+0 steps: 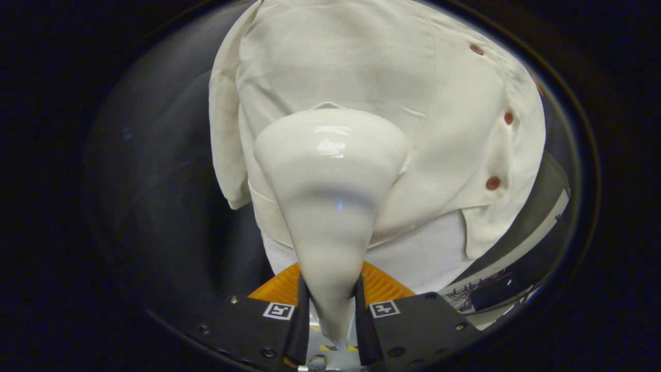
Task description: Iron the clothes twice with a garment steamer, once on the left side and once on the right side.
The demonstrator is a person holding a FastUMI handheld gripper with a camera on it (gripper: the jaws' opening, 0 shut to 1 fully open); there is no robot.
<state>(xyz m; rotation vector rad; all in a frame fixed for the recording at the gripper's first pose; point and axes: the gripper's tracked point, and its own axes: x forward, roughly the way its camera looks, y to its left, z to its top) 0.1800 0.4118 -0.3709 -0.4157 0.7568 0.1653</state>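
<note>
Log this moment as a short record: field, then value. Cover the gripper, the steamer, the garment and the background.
gripper: gripper, fingers shut on the steamer's narrow handle
steamer: white garment steamer, glossy, widening from the fingers to a broad head
steamer position: head against or very near the shirt front; contact cannot be told
garment: cream shirt, hanging, a row of reddish buttons beside the steamer head
under layer: white fabric below the shirt's hem
background: dark booth wall

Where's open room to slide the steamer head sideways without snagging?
The tool is shut on the steamer, whose head meets the shirt. Plain cloth lies between head and sleeve; the buttons crowd the other side.
</note>
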